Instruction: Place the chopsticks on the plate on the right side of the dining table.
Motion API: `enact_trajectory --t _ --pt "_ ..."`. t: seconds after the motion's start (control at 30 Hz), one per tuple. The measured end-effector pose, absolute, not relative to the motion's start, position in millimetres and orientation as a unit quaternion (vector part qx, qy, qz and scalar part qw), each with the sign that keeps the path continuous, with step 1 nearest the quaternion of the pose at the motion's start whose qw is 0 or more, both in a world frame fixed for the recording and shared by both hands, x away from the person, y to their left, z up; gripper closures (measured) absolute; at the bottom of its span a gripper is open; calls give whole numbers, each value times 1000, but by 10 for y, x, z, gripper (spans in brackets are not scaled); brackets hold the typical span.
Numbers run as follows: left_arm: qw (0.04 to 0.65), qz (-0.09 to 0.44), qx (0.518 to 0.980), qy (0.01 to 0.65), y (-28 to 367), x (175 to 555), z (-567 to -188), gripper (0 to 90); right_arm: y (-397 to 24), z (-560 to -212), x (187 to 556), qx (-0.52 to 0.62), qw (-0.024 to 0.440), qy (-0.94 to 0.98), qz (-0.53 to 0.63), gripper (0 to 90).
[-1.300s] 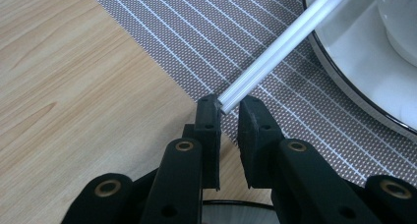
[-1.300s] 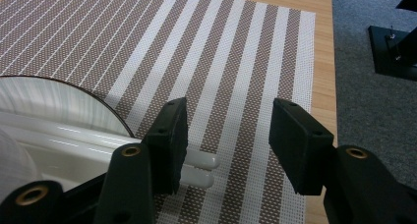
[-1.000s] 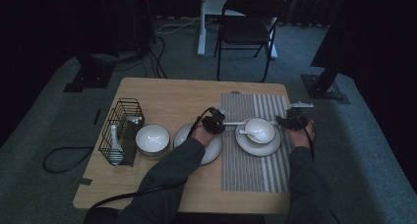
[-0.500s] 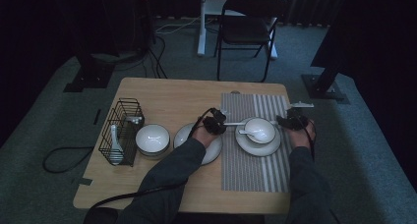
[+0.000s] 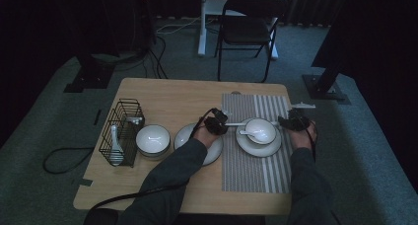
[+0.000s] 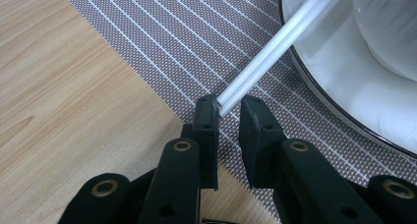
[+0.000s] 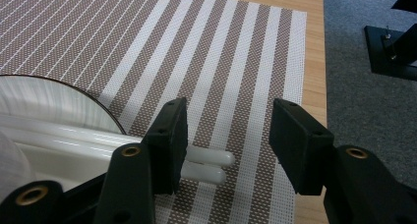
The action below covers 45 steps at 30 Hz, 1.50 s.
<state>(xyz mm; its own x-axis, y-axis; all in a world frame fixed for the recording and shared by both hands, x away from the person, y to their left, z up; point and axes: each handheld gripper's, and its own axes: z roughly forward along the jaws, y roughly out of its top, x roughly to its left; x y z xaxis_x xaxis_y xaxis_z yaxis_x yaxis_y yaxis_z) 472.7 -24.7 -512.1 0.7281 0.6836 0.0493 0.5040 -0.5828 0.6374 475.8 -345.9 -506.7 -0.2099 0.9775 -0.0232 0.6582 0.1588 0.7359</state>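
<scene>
A pair of white chopsticks (image 5: 237,124) lies across the far rim of a white plate (image 5: 259,147) on the striped placemat (image 5: 254,173). A white bowl (image 5: 261,130) with a spoon (image 5: 249,132) in it stands on that plate. My left gripper (image 5: 225,124) sits at the chopsticks' left ends. In the left gripper view the chopsticks (image 6: 275,47) reach between the narrow jaws of the left gripper (image 6: 228,108); its jaws have just been opening, and a gap shows beside one pad. My right gripper (image 7: 228,130) stands open around the chopsticks' (image 7: 206,166) other ends, which lie on the mat.
At the table's left a black wire basket (image 5: 121,131) holds a white spoon (image 5: 115,146). Beside it stand a second white bowl (image 5: 153,138) and a second plate (image 5: 183,136), partly under my left hand. A folding chair (image 5: 249,27) stands beyond the table.
</scene>
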Motion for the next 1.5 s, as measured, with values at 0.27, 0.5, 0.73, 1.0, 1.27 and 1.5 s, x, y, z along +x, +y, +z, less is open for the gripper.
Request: enact_trajectory --t 0.27,0.5,0.73,1.0,1.27,1.5 --pt "304 147 877 343 -198 4716 -5115 757 -3462 -5045 4746 570 267 711 312 484" --pt "302 156 877 339 -166 4684 -5086 778 -3482 -5018 4722 569 274 708 316 483" --pt "300 159 878 336 -156 4671 -5088 817 -3491 -5034 4711 569 274 708 315 482" --pt "302 160 880 331 -186 4673 -5069 847 -3502 -5036 4707 569 275 707 316 481" --pt "300 160 880 332 -181 4655 -5097 833 -3503 -5038 4702 569 275 707 317 481" --pt "300 160 880 331 -188 4640 -5101 852 -3502 -5035 4695 569 276 707 318 481"
